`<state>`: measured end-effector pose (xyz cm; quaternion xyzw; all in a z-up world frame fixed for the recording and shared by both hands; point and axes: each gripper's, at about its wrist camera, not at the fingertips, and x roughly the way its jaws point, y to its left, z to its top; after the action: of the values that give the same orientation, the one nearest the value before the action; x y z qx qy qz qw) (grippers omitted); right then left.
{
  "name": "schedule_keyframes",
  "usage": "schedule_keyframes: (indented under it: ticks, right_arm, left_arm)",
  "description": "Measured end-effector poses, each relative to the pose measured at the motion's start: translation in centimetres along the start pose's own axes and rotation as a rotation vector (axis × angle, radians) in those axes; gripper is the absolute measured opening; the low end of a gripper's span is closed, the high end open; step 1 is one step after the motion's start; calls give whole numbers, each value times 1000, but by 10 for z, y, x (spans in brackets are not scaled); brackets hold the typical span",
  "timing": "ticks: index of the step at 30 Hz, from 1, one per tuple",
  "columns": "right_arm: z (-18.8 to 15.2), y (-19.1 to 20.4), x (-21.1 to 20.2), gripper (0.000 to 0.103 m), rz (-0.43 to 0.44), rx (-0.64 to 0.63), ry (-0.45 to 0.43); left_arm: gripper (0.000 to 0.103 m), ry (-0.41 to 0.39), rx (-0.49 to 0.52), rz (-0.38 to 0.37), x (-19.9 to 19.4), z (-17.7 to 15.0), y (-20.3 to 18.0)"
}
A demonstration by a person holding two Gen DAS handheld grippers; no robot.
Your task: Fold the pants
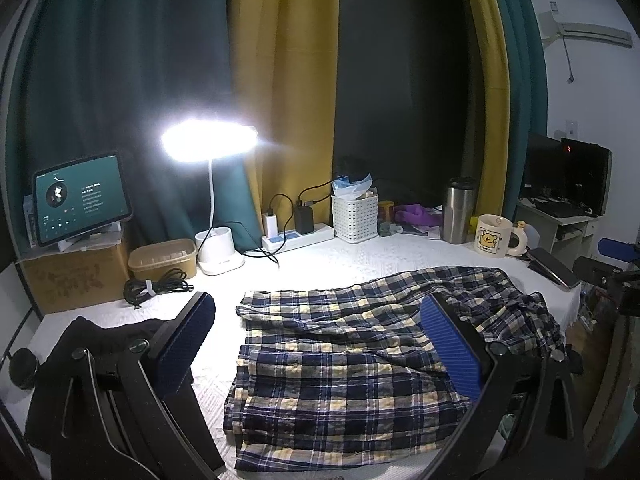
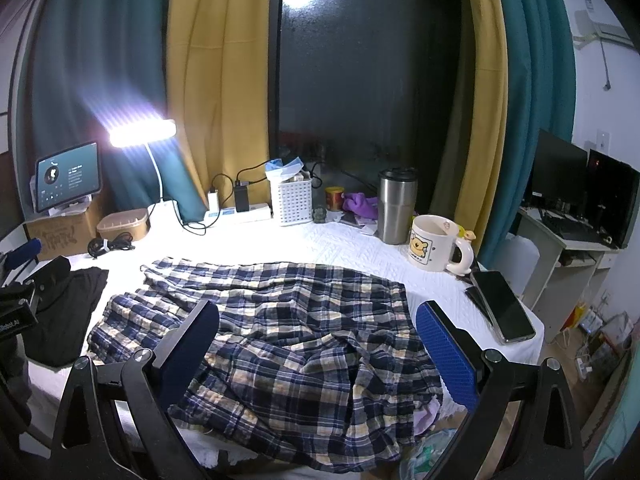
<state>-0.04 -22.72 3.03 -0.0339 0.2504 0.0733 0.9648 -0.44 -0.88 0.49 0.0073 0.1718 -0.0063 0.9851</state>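
White quilted tablecloth (image 1: 360, 256) under a desk lamp (image 1: 208, 142), curtains behind, and clutter along the back: mug (image 2: 430, 244), steel tumbler (image 2: 396, 204), phone (image 2: 502, 306) at the right edge. My plaid pants (image 1: 344, 360) lie rumpled mid-table, legs toward the left, bunched waist toward the right and hanging off the near edge. Thin crinkly cotton, I'd guess: light, floppy, grippy enough. I'd pinch hems and waistband corners. Left gripper (image 1: 316, 344) and right gripper (image 2: 320, 348) both hover spread wide, holding nothing. Some black garment (image 2: 64, 312) sits beside the legs.
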Motion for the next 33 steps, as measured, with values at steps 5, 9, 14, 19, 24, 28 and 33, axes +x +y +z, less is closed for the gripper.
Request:
schedule_keyframes:
  ticks: [5, 9, 14, 19, 24, 28, 33]
  right_arm:
    - [1, 1, 0, 99, -1, 0, 0]
    - [2, 1, -1, 99, -2, 0, 0]
    - [2, 1, -1, 99, -1, 0, 0]
    - [2, 1, -1, 99, -1, 0, -1]
    - [3, 1, -1, 99, -1, 0, -2]
    - [3, 1, -1, 99, 0, 0, -1]
    - [3, 1, -1, 99, 0, 0, -2]
  left_arm:
    - [101, 0, -3, 3, 0, 0, 1]
    - [101, 1, -2, 1, 0, 1, 1]
    - [101, -2, 0, 3, 1, 0, 0]
    - [101, -2, 1, 3, 1, 0, -1]
    - [101, 0, 0, 2, 1, 0, 0]
    - [101, -1, 1, 2, 1, 0, -1]
    - [101, -1, -1, 2, 1, -1, -1]
